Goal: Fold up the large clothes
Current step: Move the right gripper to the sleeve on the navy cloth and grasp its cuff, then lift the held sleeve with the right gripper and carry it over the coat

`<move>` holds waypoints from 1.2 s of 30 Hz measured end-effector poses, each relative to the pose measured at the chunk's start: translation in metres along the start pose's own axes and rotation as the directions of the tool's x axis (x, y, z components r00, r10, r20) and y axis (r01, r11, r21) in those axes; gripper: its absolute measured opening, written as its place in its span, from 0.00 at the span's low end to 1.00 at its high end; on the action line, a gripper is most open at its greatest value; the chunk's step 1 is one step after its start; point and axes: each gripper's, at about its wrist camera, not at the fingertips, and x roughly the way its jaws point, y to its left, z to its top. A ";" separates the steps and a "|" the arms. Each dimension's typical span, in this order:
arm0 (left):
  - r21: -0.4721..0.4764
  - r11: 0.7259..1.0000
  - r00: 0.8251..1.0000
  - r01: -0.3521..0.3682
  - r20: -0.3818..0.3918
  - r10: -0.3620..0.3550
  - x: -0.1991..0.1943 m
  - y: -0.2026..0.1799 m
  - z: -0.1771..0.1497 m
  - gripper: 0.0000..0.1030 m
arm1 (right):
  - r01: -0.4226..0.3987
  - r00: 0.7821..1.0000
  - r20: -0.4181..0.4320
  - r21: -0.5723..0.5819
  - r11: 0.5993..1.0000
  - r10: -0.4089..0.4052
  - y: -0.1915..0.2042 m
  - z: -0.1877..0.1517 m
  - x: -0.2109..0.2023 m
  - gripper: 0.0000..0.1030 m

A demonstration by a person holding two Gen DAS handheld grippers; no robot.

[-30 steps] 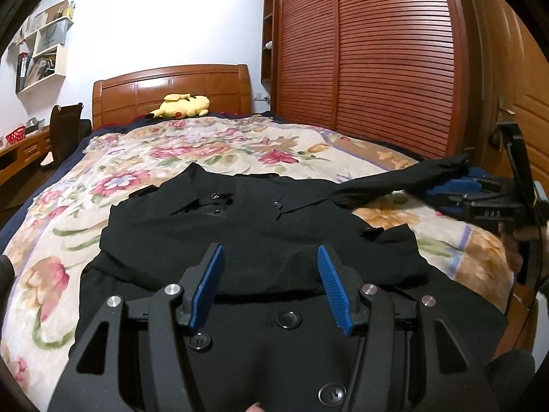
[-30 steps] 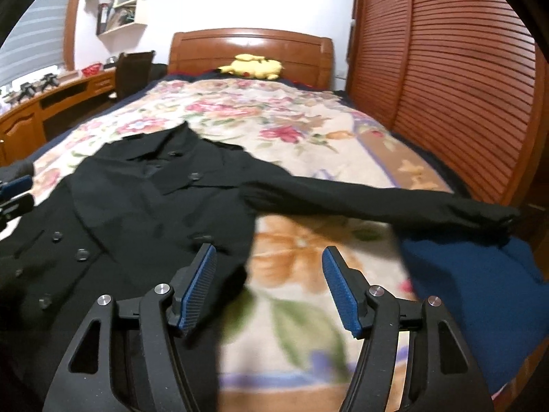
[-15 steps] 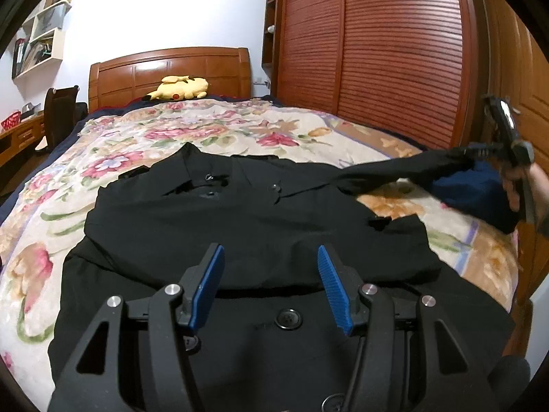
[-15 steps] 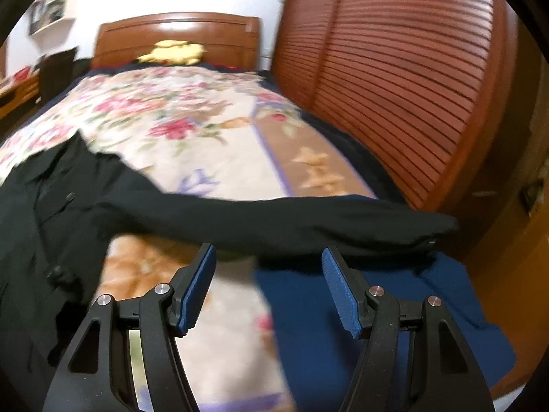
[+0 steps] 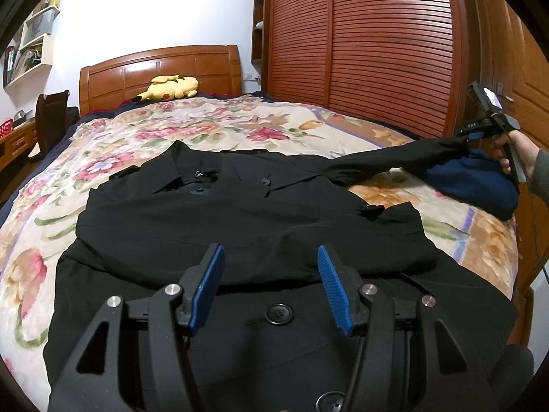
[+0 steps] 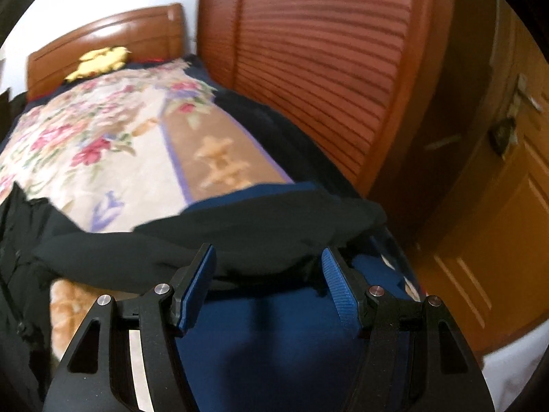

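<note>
A black buttoned coat (image 5: 240, 219) lies face up on the floral bedspread (image 5: 144, 137), its left sleeve folded across the chest. Its right sleeve (image 5: 398, 158) stretches out to the bed's right edge. My left gripper (image 5: 271, 274) is open and empty, hovering over the coat's lower front. My right gripper (image 6: 269, 274) is open, its blue pads on either side of the sleeve's cuff end (image 6: 274, 233), not closed on it. The right gripper also shows in the left wrist view (image 5: 480, 130) at the sleeve's end.
A dark blue cloth (image 6: 274, 326) lies under the sleeve at the bed's right edge. A slatted wooden wardrobe (image 5: 360, 41) and a door (image 6: 497, 206) stand close on the right. A yellow plush toy (image 5: 168, 87) rests by the headboard. A desk and chair (image 5: 51, 120) stand left.
My right gripper has swung right and moved in along the outstretched sleeve until the cuff lies between its open pads. My left gripper has stayed over the coat's lower front.
</note>
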 end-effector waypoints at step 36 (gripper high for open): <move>-0.038 0.997 0.996 -0.063 0.056 0.065 -0.051 0.031 -0.006 0.54 | -0.132 0.943 0.244 -0.353 0.926 0.227 0.185 0.007 -0.124 0.12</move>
